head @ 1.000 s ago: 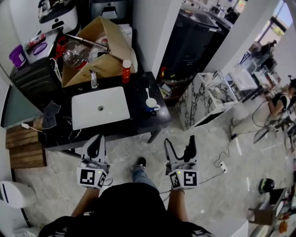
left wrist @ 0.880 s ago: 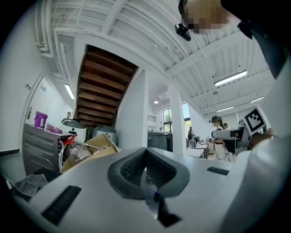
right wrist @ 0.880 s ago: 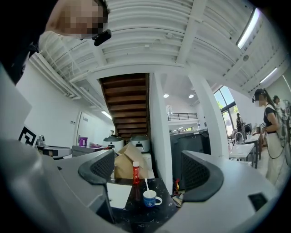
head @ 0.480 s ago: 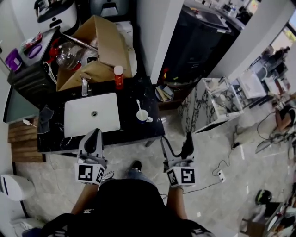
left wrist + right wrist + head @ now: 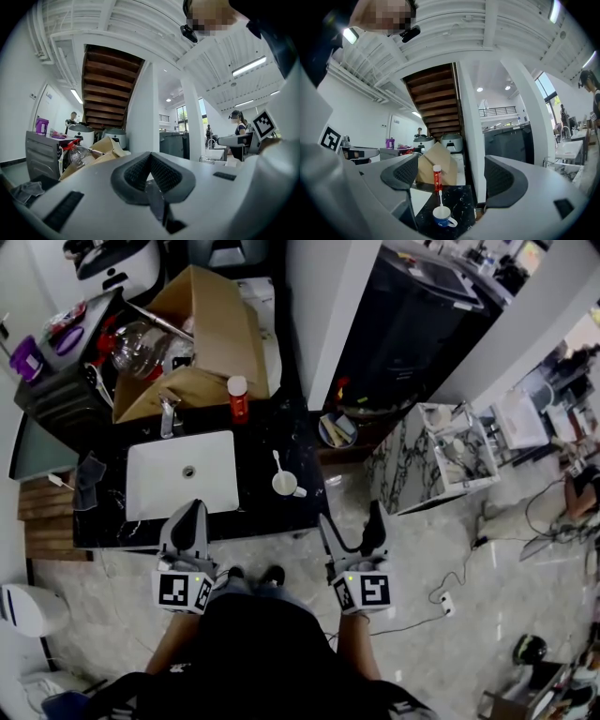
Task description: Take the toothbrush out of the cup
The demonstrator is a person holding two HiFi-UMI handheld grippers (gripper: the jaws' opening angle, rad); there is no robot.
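Observation:
A white-and-blue cup (image 5: 284, 485) stands on the black counter (image 5: 267, 517), right of the sink, with a white toothbrush (image 5: 277, 465) upright in it. My right gripper (image 5: 352, 527) hangs open off the counter's front right corner, nothing between its fingers. In the right gripper view the cup (image 5: 442, 217) and toothbrush (image 5: 439, 199) show low between the open jaws of the right gripper (image 5: 452, 177), still some way off. My left gripper (image 5: 192, 514) is shut and empty at the counter's front edge, before the sink. In the left gripper view, that gripper's (image 5: 150, 158) pads meet.
A white sink (image 5: 178, 474) with a faucet (image 5: 169, 414) fills the counter's left half. A red bottle (image 5: 236, 399) and an open cardboard box (image 5: 202, 329) stand behind it. A marble-patterned cabinet (image 5: 441, 460) is on the floor to the right.
The view has shifted as the person stepped closer to the counter. Both grippers now hang nearer its front edge, and the right one has drifted left. Jaw states look unchanged.

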